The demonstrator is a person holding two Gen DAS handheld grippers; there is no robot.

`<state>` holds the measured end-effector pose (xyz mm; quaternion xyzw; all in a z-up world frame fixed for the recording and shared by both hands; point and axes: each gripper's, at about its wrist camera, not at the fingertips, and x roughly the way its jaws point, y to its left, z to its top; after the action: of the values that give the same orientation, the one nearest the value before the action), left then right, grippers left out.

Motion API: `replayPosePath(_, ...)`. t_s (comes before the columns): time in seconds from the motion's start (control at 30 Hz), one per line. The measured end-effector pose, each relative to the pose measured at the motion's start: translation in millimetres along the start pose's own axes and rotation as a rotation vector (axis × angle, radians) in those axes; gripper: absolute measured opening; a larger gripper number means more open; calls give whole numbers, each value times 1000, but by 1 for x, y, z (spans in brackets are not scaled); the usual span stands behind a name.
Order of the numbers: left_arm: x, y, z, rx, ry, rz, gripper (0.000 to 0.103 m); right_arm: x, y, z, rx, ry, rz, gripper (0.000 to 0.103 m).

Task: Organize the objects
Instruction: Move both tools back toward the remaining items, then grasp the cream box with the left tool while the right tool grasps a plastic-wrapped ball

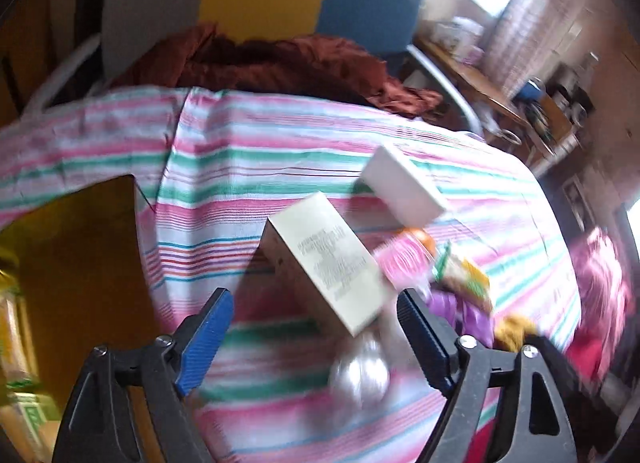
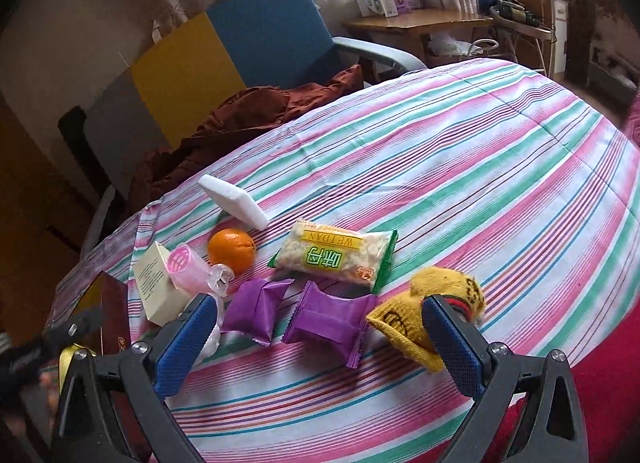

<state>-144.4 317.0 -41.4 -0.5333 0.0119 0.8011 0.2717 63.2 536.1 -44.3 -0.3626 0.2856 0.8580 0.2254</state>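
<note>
Several objects lie on the striped bedspread: a cream box, a white sponge block, an orange, a pink hair roller, a clear bottle, a snack bag, two purple packets and a yellow sock. My left gripper is open and empty, just short of the cream box. My right gripper is open and empty, in front of the purple packets.
A dark red open box stands at the bed's left edge; its yellow inside shows in the left wrist view. Brown cloth lies on a blue chair behind the bed. A wooden desk stands farther back.
</note>
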Motion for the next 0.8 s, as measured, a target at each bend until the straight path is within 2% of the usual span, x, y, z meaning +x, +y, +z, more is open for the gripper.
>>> replayPosePath(0.13, 33, 6, 17, -96, 48, 10, 88, 5, 7, -2, -32, 27, 28, 103)
replayPosePath(0.43, 83, 13, 27, -177, 114, 7, 87, 13, 18, -7, -85, 72, 61, 103)
replayPosePath(0.53, 78, 11, 23, -117, 95, -4, 80, 14, 20, -8, -97, 84, 66, 103)
replayPosePath(0.6, 73, 15, 21, -106, 91, -16, 71, 15, 22, -9, -109, 85, 61, 103)
replayPosePath(0.8, 51, 8, 9, 25, 48, 0, 55, 17, 25, -10, -126, 94, 41, 103)
